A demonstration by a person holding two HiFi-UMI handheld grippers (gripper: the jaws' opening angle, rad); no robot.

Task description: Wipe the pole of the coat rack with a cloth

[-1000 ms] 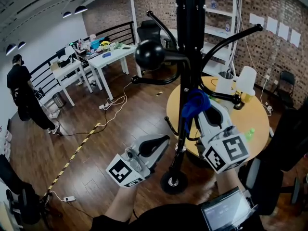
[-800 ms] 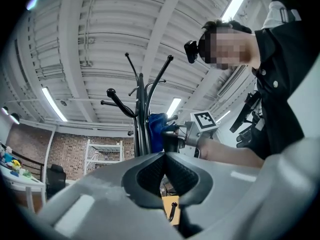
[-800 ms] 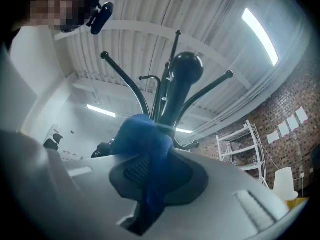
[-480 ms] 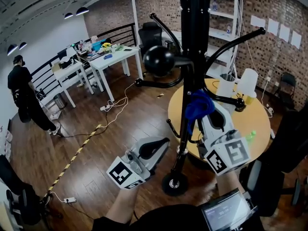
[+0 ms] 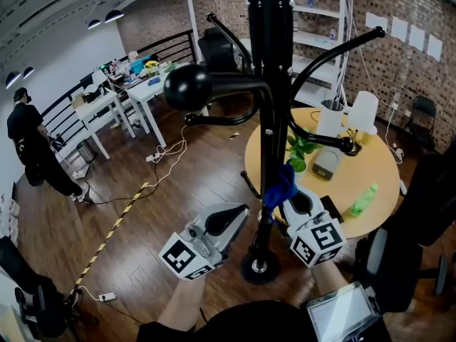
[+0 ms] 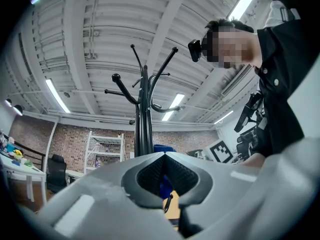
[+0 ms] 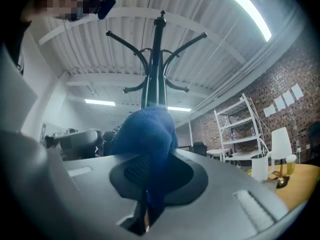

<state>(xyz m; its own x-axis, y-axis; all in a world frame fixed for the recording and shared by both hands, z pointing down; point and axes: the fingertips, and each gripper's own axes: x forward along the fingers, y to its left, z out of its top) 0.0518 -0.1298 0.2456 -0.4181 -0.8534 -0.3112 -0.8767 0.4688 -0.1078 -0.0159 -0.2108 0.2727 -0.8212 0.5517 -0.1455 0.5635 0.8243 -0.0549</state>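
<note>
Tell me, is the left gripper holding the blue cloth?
No, the blue cloth is pinched in the right gripper; the left gripper holds nothing.

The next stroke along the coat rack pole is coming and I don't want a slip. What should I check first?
1. Grip: the right gripper clamps the cloth: ok.
2. Contact: the cloth touches the pole, low down: ok.
3. Clearance: the left gripper, shut and empty, stands beside the pole: ok.
4. Stability: the base steady on the floor: cannot tell.
</note>
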